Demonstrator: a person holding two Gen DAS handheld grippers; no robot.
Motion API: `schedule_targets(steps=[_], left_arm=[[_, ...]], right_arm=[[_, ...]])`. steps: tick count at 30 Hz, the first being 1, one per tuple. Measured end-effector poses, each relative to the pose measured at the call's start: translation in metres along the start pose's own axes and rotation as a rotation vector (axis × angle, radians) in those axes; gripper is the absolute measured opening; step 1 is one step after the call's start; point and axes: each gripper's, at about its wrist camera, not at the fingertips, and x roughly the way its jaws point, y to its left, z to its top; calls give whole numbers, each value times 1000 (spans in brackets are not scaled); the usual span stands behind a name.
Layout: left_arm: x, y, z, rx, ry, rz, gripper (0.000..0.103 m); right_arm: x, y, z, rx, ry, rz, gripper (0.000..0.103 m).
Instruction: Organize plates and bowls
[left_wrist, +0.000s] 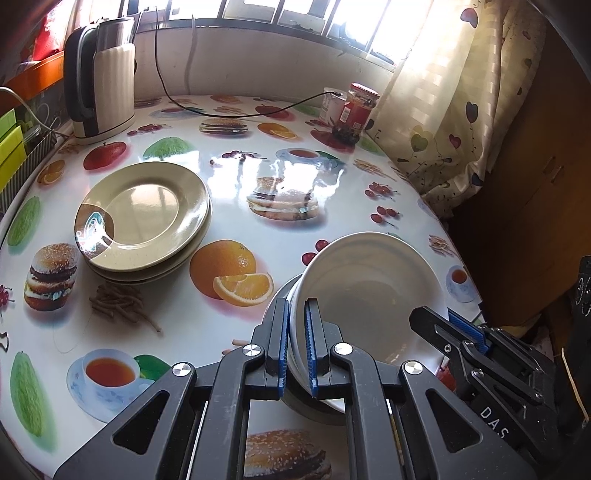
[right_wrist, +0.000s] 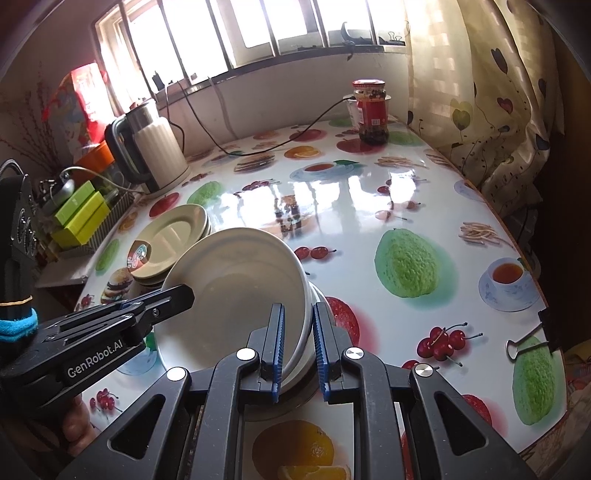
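white bowl (left_wrist: 369, 291), beige plates (left_wrist: 147, 218), fruit-and-burger printed tablecloth (left_wrist: 229, 177)

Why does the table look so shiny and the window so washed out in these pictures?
Left wrist view: the window is blown out white, and its glare washes over the glossy tablecloth. Right wrist view: the same backlight mirrors on the tablecloth; the fisheye lens bends the table edge and darkens the corners.
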Motion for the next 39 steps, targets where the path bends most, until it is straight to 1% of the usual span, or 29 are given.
schedule_targets(steps=[5,19,29,39], left_arm=[[1,1,0,-1,5,-5,9],[3,5,1,-13,12,-17,9],[2,7,2,-28,3,-37,9],[0,5,0,-30,26,-43,9]], right_arm=[[2,-2,-2,6,7,5,18],[7,-1,-3,9,12,3,18],[4,-6,1,25,-18,6,19],[-1,-12,2,58,-27,45,19]])
